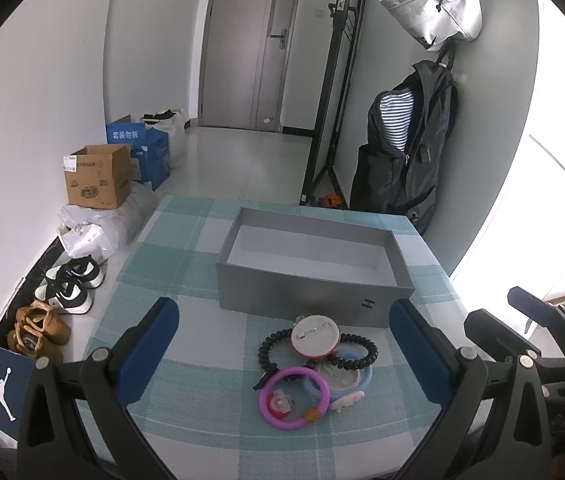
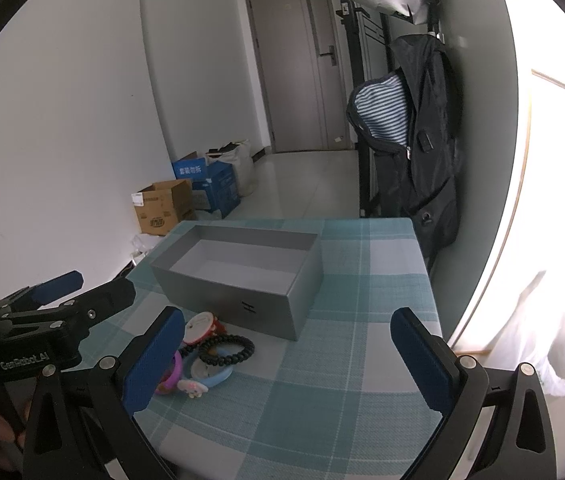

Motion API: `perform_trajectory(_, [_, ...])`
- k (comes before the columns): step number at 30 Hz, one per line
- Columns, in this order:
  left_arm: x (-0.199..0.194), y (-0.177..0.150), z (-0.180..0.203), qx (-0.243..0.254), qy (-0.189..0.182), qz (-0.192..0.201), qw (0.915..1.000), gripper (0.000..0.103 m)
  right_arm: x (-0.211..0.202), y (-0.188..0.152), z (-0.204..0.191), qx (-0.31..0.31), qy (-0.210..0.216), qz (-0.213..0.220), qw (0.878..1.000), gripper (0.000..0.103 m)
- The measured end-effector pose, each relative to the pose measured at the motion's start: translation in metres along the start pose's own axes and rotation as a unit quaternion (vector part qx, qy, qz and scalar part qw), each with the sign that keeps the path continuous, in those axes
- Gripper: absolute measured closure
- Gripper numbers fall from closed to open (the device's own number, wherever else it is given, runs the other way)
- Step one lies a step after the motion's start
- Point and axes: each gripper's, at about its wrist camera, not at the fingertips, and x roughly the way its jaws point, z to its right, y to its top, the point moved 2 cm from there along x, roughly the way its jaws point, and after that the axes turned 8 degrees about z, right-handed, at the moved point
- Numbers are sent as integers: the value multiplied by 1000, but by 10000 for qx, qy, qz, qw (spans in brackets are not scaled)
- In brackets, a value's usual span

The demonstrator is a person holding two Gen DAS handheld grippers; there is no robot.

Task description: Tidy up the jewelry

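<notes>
A small heap of jewelry lies on the checked tablecloth in front of an open grey box (image 1: 314, 292) (image 2: 242, 292). The heap holds a purple ring bracelet (image 1: 294, 398), a black bead bracelet (image 1: 356, 354) (image 2: 228, 350), a light blue bangle (image 1: 356, 380) (image 2: 212, 378), a round white badge (image 1: 315, 335) (image 2: 199, 328) and a small pink-white clip (image 1: 346, 400) (image 2: 193, 388). My left gripper (image 1: 286, 340) is open, with the heap between its blue pads and nothing held. My right gripper (image 2: 288, 360) is open over bare cloth, to the right of the heap, which sits by its left pad. The box looks empty inside.
The table (image 1: 186, 248) ends just behind the box. Left of it on the floor are shoes (image 1: 70, 288), plastic bags and cardboard boxes (image 1: 98, 176). A black jacket (image 1: 406, 148) hangs on a rack at the back right. The other gripper (image 1: 522, 344) appears at the right edge.
</notes>
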Motion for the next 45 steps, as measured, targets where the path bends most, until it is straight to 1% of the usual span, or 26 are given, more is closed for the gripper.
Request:
perform_trajectory(6, [3,0,-1,35,12,-53,10000,1,1,0,0,-1,6,0,10000,0])
perform_trajectory(11, [7,-3,-5,53,24,-309,9995,1,4,0,-1,-21,-27,-31,10000,0])
perform_trajectory(13, [9,-6,-9,29,-12,-499,9987,1,6,0,-2,-33,-53,-62,10000,0])
perform_trajectory(14, [10,-7,-11,29,-41,-505,9987,1,7,0,-3,-36,-65,-71,9999,0])
perform_trajectory(16, [14,-12,-14,-80,-342,-762,9965,1,10,0,-4,-64,-127,-102,9998,0])
perform_trajectory(17, [15,-15,-17,-104,-374,-987,9944,1,11,-1,-3,-73,-154,-121,9998,0])
perform_trajectory(19, [17,-22,-20,-76,-476,-1175,9919,1,15,0,-3,-58,-179,-167,9997,0])
perform_trajectory(22, [20,-33,-22,-141,-674,-1585,9850,1,20,2,0,-15,-200,-207,9996,0])
perform_trajectory(26, [25,-43,-23,-212,-766,-1934,9779,1,29,4,6,93,-227,-291,9993,0])
perform_trajectory(28, [30,-45,-23,-133,-716,-2059,9759,9,33,5,10,164,-215,-324,9991,0])
perform_trajectory(31, [32,-48,-18,16,-728,-2188,9731,10,36,6,11,186,-189,-346,9990,0])
perform_trajectory(34, [31,-50,-12,194,-760,-2205,9722,10,37,6,12,197,-153,-360,9990,0])
perform_trajectory(36, [31,-53,-12,396,-696,-2196,9723,10,37,6,13,219,-131,-362,9990,0])
perform_trajectory(37, [33,-55,-11,506,-645,-2228,9714,16,37,7,13,230,-123,-364,9990,0])
perform_trajectory(38, [34,-56,-11,583,-594,-2227,9713,18,36,7,12,240,-120,-361,9990,0])
perform_trajectory(39, [33,-54,-8,698,-565,-2194,9715,23,36,7,13,250,-118,-358,9990,0])
perform_trajectory(41, [37,-56,-11,827,-561,-2172,9710,26,35,8,13,281,-105,-354,9989,0])
perform_trajectory(43, [36,-56,-11,869,-581,-2144,9711,34,35,8,14,292,-99,-350,9989,0])
perform_trajectory(44, [35,-55,-11,905,-586,-2126,9712,37,35,8,14,289,-104,-354,9989,0])
perform_trajectory(45, [34,-56,-11,919,-622,-2111,9712,45,35,8,14,293,-102,-359,9989,0])
